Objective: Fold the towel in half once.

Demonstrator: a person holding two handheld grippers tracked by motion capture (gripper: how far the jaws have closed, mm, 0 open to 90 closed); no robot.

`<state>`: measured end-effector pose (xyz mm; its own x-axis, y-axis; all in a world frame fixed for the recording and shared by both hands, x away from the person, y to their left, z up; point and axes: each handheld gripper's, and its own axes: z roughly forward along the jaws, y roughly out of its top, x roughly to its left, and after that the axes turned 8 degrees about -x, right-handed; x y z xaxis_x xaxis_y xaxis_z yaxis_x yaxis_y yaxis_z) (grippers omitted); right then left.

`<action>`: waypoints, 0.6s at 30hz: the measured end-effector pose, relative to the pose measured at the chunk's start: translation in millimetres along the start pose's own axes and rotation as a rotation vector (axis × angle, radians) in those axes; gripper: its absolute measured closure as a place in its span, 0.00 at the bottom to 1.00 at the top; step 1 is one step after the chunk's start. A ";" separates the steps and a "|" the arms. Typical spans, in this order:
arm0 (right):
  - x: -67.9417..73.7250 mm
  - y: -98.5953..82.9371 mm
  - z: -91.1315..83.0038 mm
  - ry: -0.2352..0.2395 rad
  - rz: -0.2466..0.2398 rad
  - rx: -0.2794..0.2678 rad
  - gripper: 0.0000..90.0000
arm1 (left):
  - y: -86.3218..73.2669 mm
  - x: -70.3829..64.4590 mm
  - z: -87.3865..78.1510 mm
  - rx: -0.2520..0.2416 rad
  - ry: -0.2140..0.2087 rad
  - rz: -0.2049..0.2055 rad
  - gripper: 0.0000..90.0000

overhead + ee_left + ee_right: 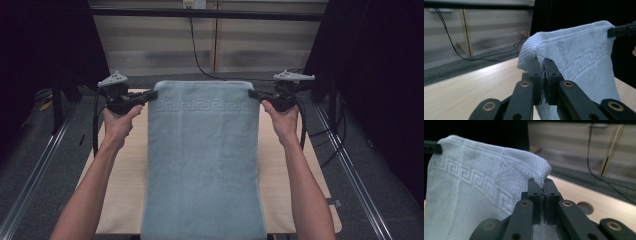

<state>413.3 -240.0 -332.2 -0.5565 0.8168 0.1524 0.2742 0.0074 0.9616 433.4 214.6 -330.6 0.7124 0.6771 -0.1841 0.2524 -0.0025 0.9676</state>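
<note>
The towel [202, 160] ran lengthwise away from the person over the table [122, 180], each far corner clamped in the left gripper [149, 96] and right gripper [254, 94], apparently lifted.

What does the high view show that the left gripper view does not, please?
High view alone: both forearms and hands, the whole towel hanging past the table's near edge, and the left gripper and right gripper at opposite top corners. Left gripper view alone: its jaws shut on the towel's bunched corner, close up. Both: the towel with its key-pattern band, the table, the wall cable.
</note>
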 end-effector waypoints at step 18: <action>48.8 -40.0 -65.3 0.150 -0.038 0.017 0.96 | -50.5 -45.2 -55.9 0.060 -0.080 0.053 0.95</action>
<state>324.0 -238.1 -348.4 -0.6770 0.7207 0.1494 0.2630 0.0473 0.9636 351.9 225.2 -361.5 0.7751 0.6142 -0.1482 0.2500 -0.0827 0.9647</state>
